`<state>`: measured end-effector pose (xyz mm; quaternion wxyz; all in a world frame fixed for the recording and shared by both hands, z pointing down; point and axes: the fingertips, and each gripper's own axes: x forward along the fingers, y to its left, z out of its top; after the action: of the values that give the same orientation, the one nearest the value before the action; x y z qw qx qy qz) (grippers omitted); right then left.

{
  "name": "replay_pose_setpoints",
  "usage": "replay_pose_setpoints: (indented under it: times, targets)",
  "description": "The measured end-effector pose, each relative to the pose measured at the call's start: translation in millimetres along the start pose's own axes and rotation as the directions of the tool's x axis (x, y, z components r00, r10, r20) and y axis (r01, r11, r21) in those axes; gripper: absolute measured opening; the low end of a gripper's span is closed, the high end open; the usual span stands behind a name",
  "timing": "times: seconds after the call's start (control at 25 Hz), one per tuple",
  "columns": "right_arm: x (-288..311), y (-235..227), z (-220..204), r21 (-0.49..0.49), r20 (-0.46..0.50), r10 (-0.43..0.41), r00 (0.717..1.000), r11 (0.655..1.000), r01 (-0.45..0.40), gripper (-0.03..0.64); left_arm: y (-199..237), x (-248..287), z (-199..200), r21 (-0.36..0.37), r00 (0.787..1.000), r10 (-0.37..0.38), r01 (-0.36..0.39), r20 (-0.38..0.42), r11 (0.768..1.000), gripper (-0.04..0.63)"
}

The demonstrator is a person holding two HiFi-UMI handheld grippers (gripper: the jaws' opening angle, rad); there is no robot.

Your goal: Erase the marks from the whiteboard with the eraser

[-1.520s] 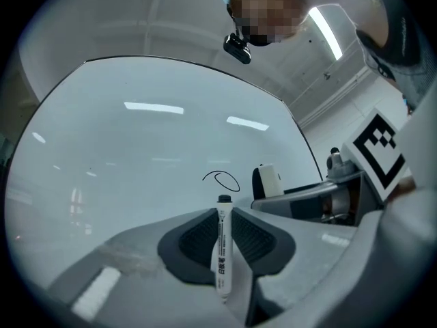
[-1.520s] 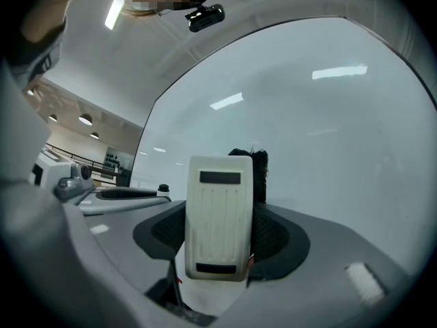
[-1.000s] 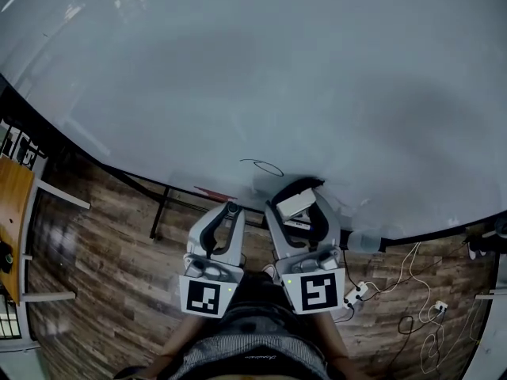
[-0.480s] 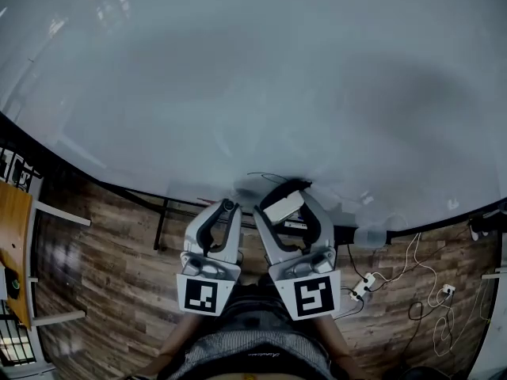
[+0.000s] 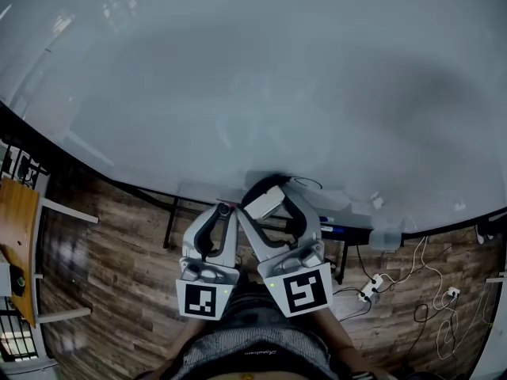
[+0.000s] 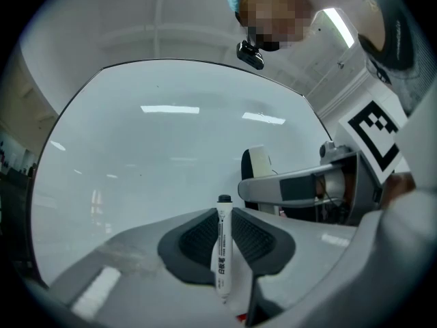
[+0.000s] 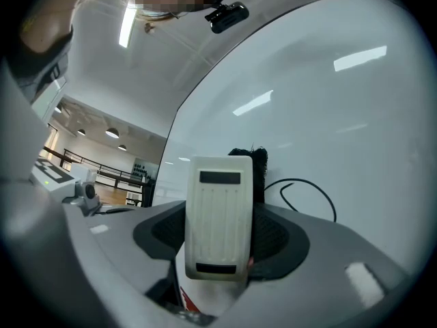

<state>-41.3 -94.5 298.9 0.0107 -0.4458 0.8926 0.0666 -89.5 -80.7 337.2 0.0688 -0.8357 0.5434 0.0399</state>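
Note:
The whiteboard (image 5: 261,77) fills the upper head view. A thin black loop mark (image 5: 307,183) sits low on it, and the same mark (image 7: 311,186) shows in the right gripper view just right of the eraser. My right gripper (image 5: 268,194) is shut on the white-backed eraser (image 5: 266,201), whose black felt (image 7: 257,161) faces the board beside the mark. In the right gripper view the eraser (image 7: 218,217) stands upright between the jaws. My left gripper (image 5: 224,210) is shut on a white marker (image 6: 223,251) with its black cap pointing at the board. The right gripper (image 6: 293,186) shows in the left gripper view.
Below the board are its black stand legs (image 5: 170,220) and a wooden floor (image 5: 111,275). Cables and a power strip (image 5: 371,290) lie at the right. A wooden desk (image 5: 14,236) stands at the far left. My own body fills the bottom edge.
My right gripper has carried the eraser leftward along the board's lower part. The black loop, earlier left of the eraser, now shows at its right. The left gripper has barely shifted.

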Motion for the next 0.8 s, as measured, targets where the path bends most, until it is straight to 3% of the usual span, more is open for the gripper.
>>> replay_pose_setpoints:
  times: [0.28,0.56,0.8]
  targets:
    - [2.4,1.3,1.8,-0.013,0.001,0.001,1.000,1.000,-0.001,0.259,-1.8,0.7,-3.2,-0.005,1.000,-0.013,0.013,-0.005,1.000,0.071]
    - [-22.0,-25.4,5.7,-0.044,0.001,-0.108,0.994,0.993,0.108,0.259,-18.4,9.5,-5.8,-0.034,0.997,-0.073,0.073,-0.006,0.997,0.071]
    - [-53.1,-61.2,-0.9,-0.060,-0.018,-0.240,0.971,0.969,0.239,0.259,-39.6,21.3,-9.9,-0.051,0.990,-0.139,0.138,-0.006,0.989,0.071]
